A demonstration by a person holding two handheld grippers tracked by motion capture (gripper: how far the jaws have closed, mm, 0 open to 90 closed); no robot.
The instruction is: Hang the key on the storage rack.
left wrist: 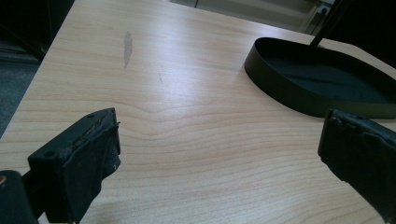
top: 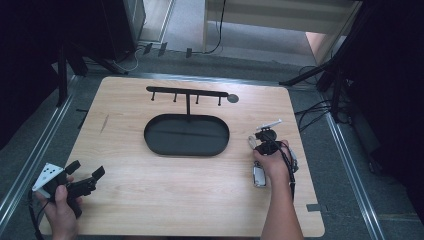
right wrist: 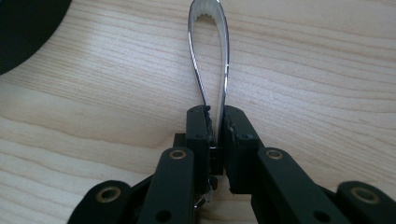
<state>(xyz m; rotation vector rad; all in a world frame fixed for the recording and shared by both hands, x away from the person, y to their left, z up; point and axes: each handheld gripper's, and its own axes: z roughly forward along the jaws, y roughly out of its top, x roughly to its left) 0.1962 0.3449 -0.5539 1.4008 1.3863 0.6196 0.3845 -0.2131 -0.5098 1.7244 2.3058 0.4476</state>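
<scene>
On the right of the wooden table [top: 165, 185], a hand holds my right gripper [top: 257, 145]. In the right gripper view that gripper [right wrist: 215, 116] has its jaws pressed together on the lower end of a narrow silver loop [right wrist: 208, 56]. The loop lies flat on the wood and points away from the jaws. From above, the loop [top: 251, 142] shows just left of the gripper. My left gripper [top: 87, 169] is held at the front left corner. Its jaws stand wide apart above bare wood, with nothing between them, as the left gripper view [left wrist: 219, 135] shows.
A black oval tray [top: 150, 135] lies at the table's middle, with a black rack of hooks [top: 187, 94] rising behind it. The tray's wall [left wrist: 280, 88] is ahead and right of the left gripper. A small silver object [top: 259, 176] lies beside the right hand.
</scene>
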